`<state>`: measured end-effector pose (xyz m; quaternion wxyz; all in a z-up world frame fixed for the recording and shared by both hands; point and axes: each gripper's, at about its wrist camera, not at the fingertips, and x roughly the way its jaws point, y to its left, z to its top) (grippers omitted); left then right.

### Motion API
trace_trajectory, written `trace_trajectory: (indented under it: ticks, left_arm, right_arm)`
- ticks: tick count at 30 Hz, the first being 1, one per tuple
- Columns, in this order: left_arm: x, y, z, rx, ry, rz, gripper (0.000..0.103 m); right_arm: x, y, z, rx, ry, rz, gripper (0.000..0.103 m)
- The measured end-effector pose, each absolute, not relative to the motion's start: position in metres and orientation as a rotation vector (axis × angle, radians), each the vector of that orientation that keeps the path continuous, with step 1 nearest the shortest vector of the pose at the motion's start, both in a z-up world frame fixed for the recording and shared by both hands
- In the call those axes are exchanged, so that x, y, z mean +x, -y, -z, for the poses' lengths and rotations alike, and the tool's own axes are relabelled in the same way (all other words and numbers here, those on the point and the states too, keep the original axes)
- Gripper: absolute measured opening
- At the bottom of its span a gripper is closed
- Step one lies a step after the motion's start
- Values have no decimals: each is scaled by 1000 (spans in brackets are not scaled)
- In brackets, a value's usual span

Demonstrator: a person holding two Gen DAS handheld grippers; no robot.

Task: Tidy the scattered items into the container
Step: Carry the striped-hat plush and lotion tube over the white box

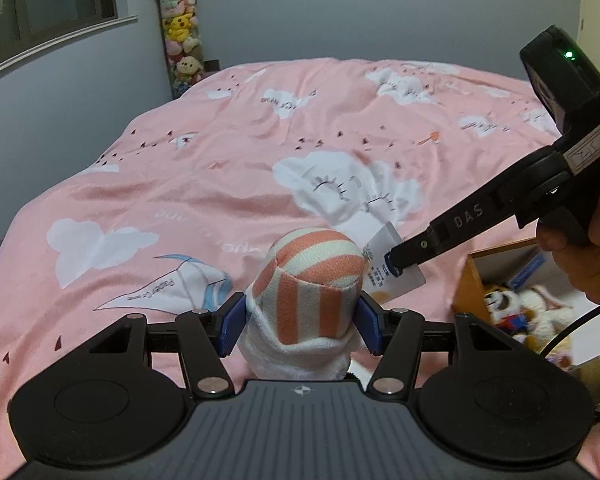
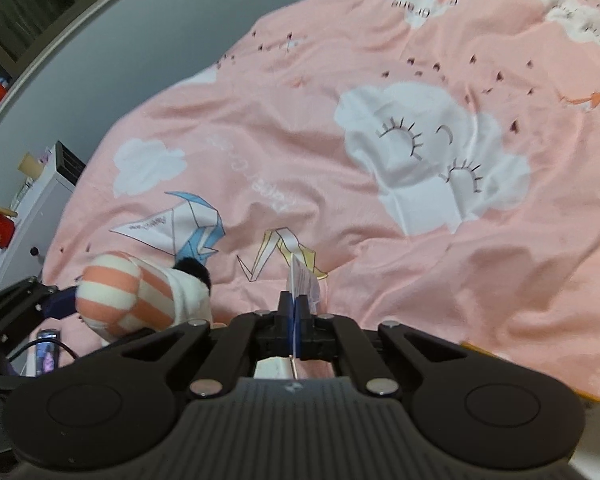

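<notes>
Striped plush toy (image 1: pixel 308 280) above pink cloud-print bedspread (image 1: pixel 204 184), grey walls (image 1: pixel 300 8) behind

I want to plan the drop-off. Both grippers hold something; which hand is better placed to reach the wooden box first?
Probably the right. The right gripper, shut on the white tag, hangs beside the wooden box. The left gripper holds the striped plush toy farther away, over the bed.
</notes>
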<state>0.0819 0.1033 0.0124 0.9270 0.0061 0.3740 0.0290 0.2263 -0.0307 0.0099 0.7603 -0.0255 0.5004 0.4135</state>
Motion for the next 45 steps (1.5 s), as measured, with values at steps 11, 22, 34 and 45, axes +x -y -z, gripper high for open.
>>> trace_trajectory:
  ticks: [11, 22, 34, 45]
  left_arm:
    - [69, -60, -46, -19, -658, 143, 67]
    - [89, 19, -46, 6, -628, 423, 67]
    - [153, 91, 2, -140, -887, 667, 67]
    - [201, 132, 64, -154, -1163, 632, 67]
  right_arm:
    - [184, 132, -77, -29, -950, -826, 1]
    - [146, 247, -95, -78, -954, -603, 0]
    - [141, 307, -64, -160, -1104, -432, 0]
    - [152, 311, -36, -177, -1195, -432, 0]
